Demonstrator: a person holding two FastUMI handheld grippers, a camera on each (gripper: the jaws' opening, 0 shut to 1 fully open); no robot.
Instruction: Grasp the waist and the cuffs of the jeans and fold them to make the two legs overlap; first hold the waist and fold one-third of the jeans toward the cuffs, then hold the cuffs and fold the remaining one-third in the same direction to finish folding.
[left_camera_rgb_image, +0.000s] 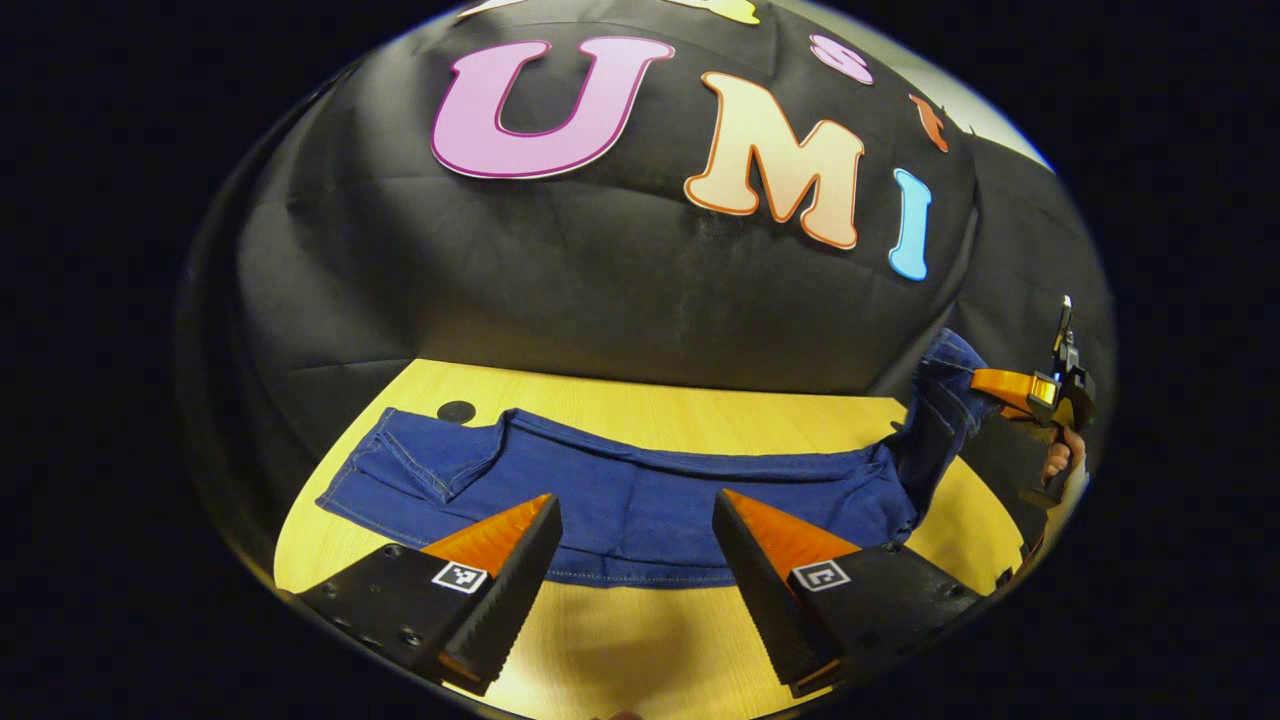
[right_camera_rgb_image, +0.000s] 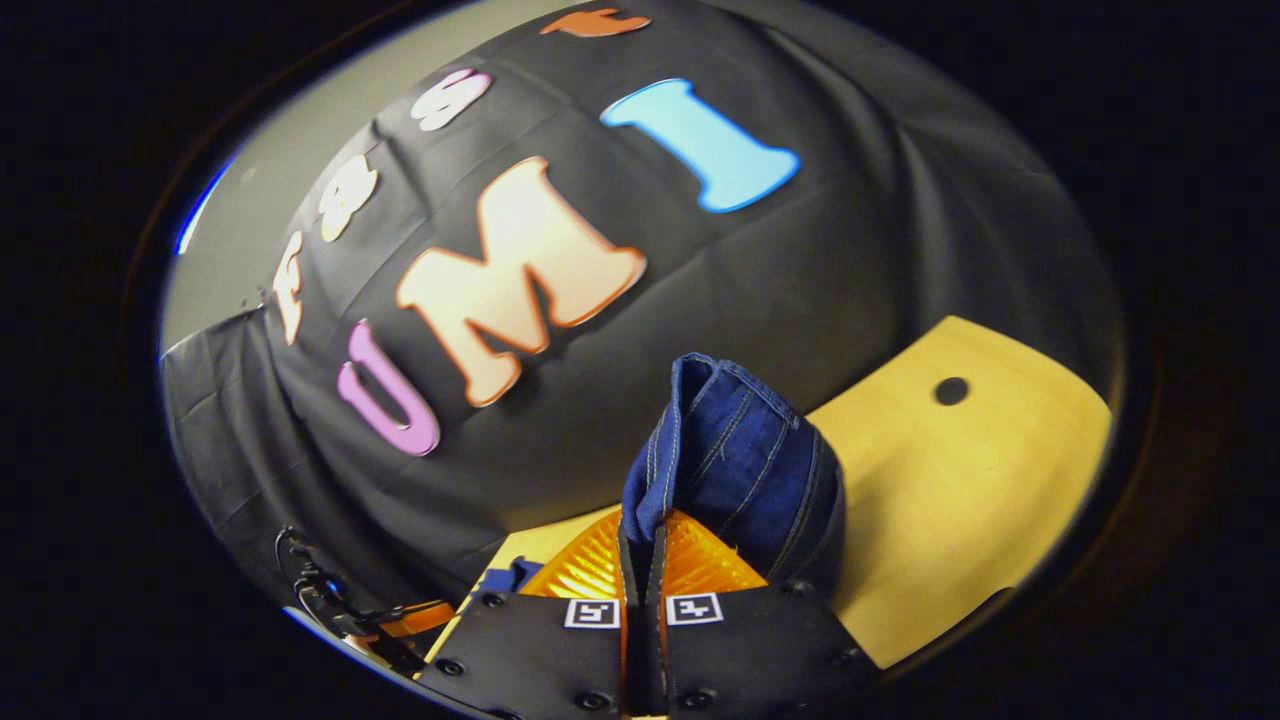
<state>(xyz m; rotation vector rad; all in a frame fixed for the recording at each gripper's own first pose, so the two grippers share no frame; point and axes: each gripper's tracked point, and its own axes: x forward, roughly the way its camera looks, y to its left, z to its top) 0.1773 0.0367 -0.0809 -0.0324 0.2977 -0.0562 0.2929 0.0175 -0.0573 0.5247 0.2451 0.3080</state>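
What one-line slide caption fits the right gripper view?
Right gripper shut on a bunched end of the blue jeans, lifted above the wooden table.

A light wooden table (left_camera_rgb_image: 640, 400) stands against black cloth wall (left_camera_rgb_image: 560, 270).

no readable text, only coded markers

Left hand-held gripper (left_camera_rgb_image: 636, 545): serrated finger edges, black screwed body plates | Right hand-held gripper (right_camera_rgb_image: 642, 560): square coded marker fitted per plate, ribbed pads.
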